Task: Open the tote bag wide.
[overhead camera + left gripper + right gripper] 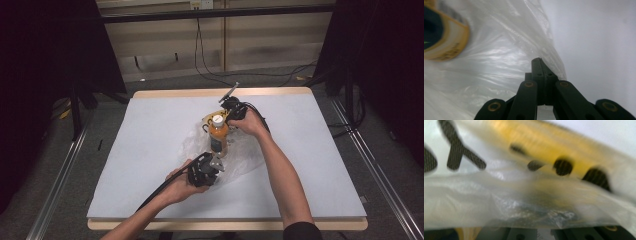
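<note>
Pinching the clear plastic bag (499,57) with my left gripper (539,62), fingers clamped on its edge; my right gripper (231,107) seems clamped on the far rim. The orange bottle (218,134) stands mid-frame — I'd lift both edges evenly, keeping it upright.

An orange bottle (218,134) stands upright in a clear plastic bag (240,157) on the table (150,130), with the left tongs (212,167) at the bag's near edge and the right tongs (223,116) at its far edge.
</note>
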The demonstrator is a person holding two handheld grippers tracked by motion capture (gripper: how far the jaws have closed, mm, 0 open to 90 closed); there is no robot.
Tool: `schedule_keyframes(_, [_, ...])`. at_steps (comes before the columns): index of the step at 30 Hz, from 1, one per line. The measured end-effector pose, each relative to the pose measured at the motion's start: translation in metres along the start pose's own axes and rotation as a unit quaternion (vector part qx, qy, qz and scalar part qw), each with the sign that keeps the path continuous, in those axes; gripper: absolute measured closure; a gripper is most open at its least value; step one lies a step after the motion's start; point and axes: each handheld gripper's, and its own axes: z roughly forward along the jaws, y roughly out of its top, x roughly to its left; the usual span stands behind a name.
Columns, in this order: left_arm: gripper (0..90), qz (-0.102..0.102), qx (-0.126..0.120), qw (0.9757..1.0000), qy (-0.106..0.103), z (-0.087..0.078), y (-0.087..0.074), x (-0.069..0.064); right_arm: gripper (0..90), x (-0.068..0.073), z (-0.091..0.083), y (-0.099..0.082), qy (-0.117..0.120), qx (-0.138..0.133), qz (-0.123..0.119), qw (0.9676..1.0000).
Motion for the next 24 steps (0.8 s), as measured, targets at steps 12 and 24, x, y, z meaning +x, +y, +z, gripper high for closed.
schedule_keyframes(12, [90.0, 0.036, 0.018, 0.9989, -0.024, -0.003, 0.004, -0.029, 90.0, -0.010, 0.007, 0.013, -0.044, -0.028, 0.023, 0.9984])
schedule_keyframes(24, [90.0, 0.062, 0.021, 0.9971, -0.038, -0.007, 0.000, -0.046, 90.0, -0.026, 0.009, 0.027, -0.093, -0.013, 0.040, 0.9947])
